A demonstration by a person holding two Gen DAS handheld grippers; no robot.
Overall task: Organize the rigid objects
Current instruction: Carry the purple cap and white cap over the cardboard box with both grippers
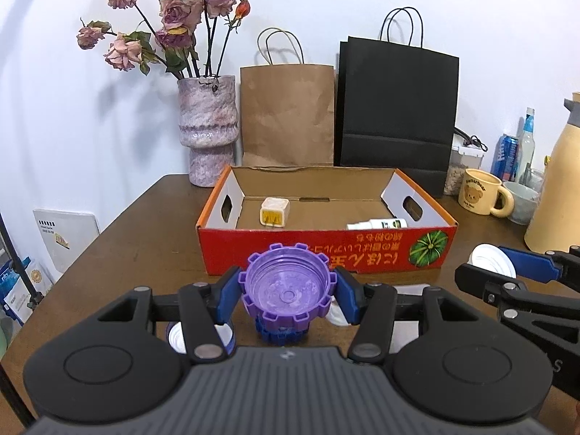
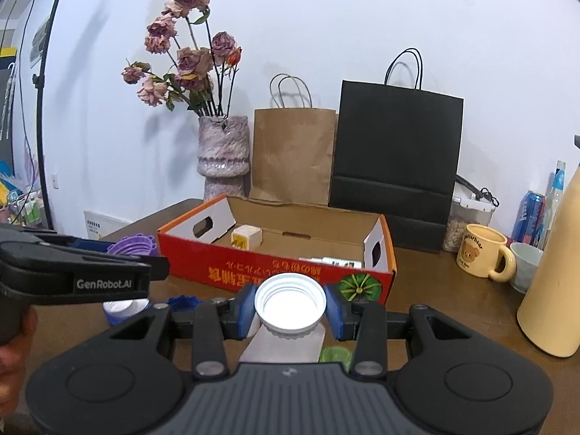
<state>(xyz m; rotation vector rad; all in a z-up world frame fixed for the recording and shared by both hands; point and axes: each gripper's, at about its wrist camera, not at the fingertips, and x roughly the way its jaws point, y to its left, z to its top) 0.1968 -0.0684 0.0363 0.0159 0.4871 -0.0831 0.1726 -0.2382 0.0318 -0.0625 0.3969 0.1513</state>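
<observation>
purple cap (image 1: 287, 291) clamped in left jaws; white cap (image 2: 289, 306) clamped in right jaws; green lid (image 2: 335, 357) only in right view.

Ahead of my grippers, the brown table (image 1: 145, 224) carries the red box (image 1: 326, 250), with a vase (image 1: 208, 127) and two bags (image 1: 395, 108) beyond it. A mug (image 1: 480, 195) stands right of my right gripper.

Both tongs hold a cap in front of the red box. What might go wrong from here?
The purple cap is pinched only at its toothed rim by the left tongs, so it may slip. The white cap in the right tongs could catch the red box front wall.
</observation>
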